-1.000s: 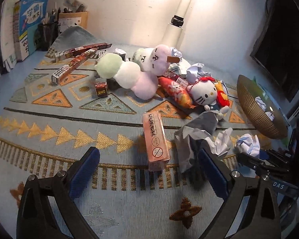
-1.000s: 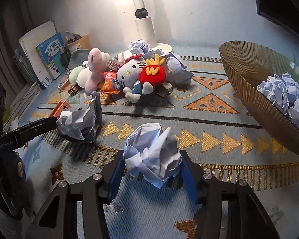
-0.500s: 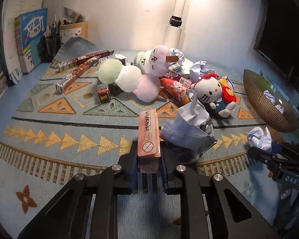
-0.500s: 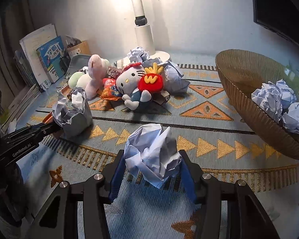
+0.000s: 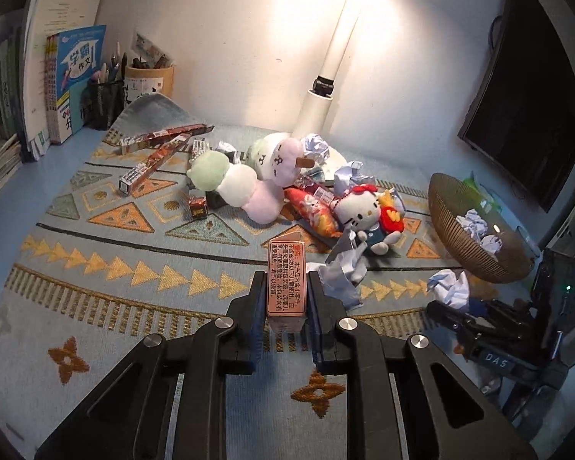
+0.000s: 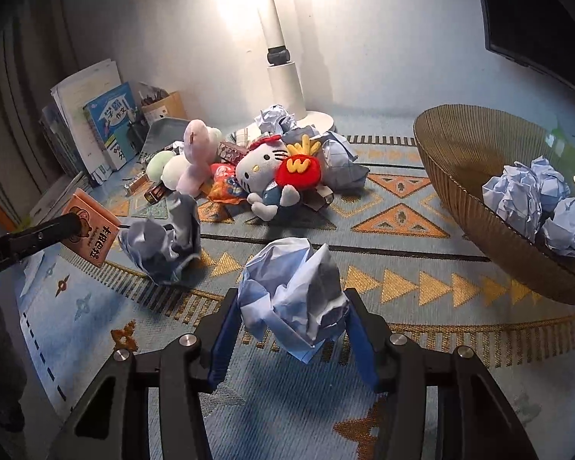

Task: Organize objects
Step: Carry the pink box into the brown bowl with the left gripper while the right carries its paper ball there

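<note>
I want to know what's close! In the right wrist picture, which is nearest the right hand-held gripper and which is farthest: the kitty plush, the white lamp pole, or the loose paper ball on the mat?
1. Loose paper ball, on the mat to the left of the right hand-held gripper.
2. Kitty plush, in the toy pile farther back.
3. White lamp pole, at the back by the wall.

A slim orange-pink cardboard box hangs lifted off the patterned blue rug, beside a grey-blue crumpled paper wad on that rug.
</note>
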A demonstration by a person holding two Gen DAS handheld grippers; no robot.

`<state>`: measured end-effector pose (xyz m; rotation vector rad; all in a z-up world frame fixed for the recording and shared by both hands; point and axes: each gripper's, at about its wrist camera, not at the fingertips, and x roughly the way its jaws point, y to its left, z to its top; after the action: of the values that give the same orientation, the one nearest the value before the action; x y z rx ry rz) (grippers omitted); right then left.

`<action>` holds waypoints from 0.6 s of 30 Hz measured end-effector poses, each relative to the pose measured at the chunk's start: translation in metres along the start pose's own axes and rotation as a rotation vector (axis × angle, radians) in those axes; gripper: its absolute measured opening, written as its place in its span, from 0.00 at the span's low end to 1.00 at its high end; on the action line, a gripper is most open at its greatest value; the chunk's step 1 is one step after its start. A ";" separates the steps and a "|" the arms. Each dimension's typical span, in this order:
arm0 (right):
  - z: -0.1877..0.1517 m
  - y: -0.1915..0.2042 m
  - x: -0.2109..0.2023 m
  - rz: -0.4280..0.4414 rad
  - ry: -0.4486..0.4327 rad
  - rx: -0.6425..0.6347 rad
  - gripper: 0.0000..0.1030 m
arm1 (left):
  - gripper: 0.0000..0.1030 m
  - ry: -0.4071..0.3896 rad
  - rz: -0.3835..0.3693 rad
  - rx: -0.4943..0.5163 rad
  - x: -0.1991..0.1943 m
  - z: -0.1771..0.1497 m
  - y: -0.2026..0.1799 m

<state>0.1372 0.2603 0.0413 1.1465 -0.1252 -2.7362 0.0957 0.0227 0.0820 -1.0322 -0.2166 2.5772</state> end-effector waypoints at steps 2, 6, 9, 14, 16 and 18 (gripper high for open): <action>-0.001 0.005 -0.001 -0.007 -0.007 -0.028 0.50 | 0.16 -0.009 -0.002 0.014 -0.005 0.001 -0.007; -0.001 0.004 -0.002 -0.005 -0.012 -0.031 0.50 | 0.16 -0.012 -0.017 0.044 -0.010 0.000 -0.022; -0.001 0.002 -0.006 0.009 -0.028 -0.022 0.50 | 0.16 -0.016 -0.024 0.053 -0.014 -0.001 -0.028; -0.004 0.011 -0.013 -0.016 -0.061 -0.066 0.50 | 0.16 0.004 -0.002 0.094 -0.013 -0.015 -0.033; -0.004 0.009 -0.016 -0.007 -0.057 -0.059 0.50 | 0.16 0.013 0.008 0.097 -0.012 -0.021 -0.033; -0.003 -0.001 -0.023 -0.024 -0.057 -0.014 0.50 | 0.16 0.008 0.001 0.087 -0.013 -0.019 -0.036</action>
<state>0.1550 0.2653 0.0554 1.0741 -0.0997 -2.7873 0.1269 0.0513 0.0861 -1.0115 -0.1003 2.5586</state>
